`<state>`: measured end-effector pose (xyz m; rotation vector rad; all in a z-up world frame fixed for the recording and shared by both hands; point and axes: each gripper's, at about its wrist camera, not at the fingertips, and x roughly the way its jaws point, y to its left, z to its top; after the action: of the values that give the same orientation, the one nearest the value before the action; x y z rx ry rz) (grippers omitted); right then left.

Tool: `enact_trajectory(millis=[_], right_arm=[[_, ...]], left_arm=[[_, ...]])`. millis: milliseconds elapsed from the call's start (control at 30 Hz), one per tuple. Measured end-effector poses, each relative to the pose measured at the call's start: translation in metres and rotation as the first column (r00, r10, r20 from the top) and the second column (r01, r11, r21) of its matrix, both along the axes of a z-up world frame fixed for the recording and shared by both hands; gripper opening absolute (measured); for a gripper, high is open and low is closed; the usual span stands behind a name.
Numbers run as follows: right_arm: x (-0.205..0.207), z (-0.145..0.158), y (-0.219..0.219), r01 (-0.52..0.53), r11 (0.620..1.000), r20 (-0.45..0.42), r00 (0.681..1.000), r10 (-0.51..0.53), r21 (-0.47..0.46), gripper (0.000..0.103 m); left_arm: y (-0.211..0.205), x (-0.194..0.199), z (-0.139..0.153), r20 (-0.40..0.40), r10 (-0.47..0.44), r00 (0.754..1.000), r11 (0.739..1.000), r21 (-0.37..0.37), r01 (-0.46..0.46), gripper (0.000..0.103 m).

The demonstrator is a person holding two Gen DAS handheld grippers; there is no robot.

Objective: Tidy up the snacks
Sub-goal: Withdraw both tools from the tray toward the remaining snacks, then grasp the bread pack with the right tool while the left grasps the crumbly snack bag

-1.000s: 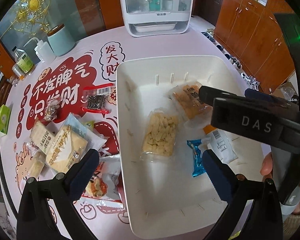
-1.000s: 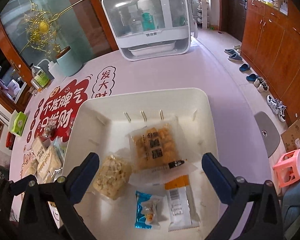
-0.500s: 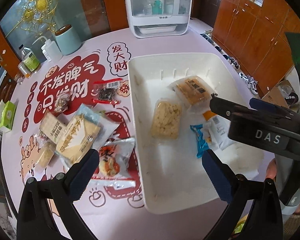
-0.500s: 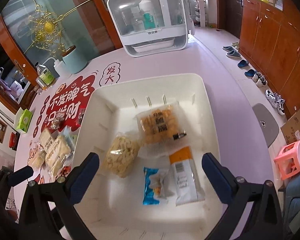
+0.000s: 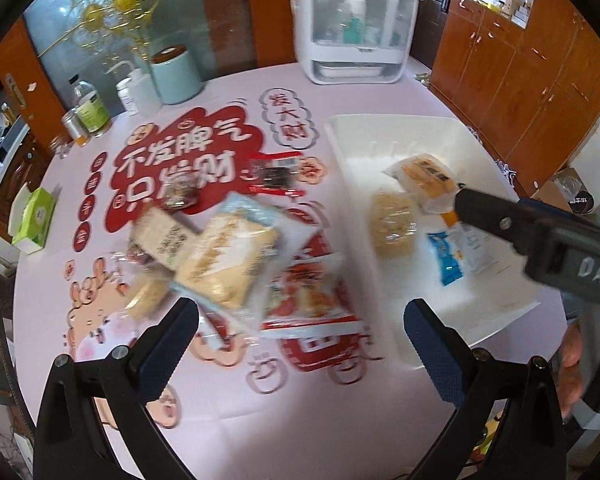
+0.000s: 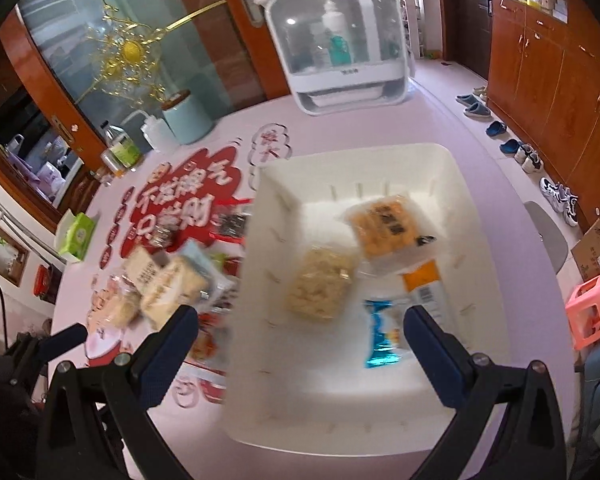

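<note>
Snacks lie in two groups on a pink table [image 5: 308, 400]; four packets sit inside a white bin [image 6: 452, 364] at the right: an orange packet [image 6: 388, 224] toward the far wall, a pale yellow packet [image 6: 320, 288] beside it, a blue packet [image 6: 380, 332] and an orange-and-white packet [image 6: 428, 292] nearer; a loose pile [image 5: 224, 256] rests on the printed tablecloth just left of the bin, blurred; a dark seed packet [image 5: 274, 176] lies beyond it. Left gripper [image 5: 300, 344] spread wide, empty, above the pile's near edge; right gripper [image 6: 300, 344] spread wide, empty, over the bin's near-left part; its finger [image 5: 496, 220] reaches over the bin in the left view.
</note>
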<state>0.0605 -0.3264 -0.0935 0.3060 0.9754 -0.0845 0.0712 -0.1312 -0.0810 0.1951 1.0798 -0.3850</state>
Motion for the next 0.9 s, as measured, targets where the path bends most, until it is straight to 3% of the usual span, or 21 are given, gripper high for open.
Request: enact_trajectory(millis=[233, 500, 900], right_arm=[[0.007, 0.018, 0.062, -0.009, 1.0, 0.033, 0.999, 0.009, 0.013, 0.103], [0.021, 0.012, 0.122, -0.023, 1.0, 0.017, 1.0, 0.023, 0.011, 0.103], [0.081, -0.031, 0.173, 0.005, 0.999, -0.073, 0.997, -0.008, -0.037, 0.103]], left_arm=[[0.079, 0.014, 0.004, 0.031, 0.046, 0.998, 0.999, 0.022, -0.047, 0.102], [0.16, 0.039, -0.008, 0.029, 0.109, 0.994, 0.993, 0.035, -0.11, 0.102], [0.197, 0.081, -0.057, -0.036, 0.104, 0.994, 0.993, 0.06, -0.101, 0.102]])
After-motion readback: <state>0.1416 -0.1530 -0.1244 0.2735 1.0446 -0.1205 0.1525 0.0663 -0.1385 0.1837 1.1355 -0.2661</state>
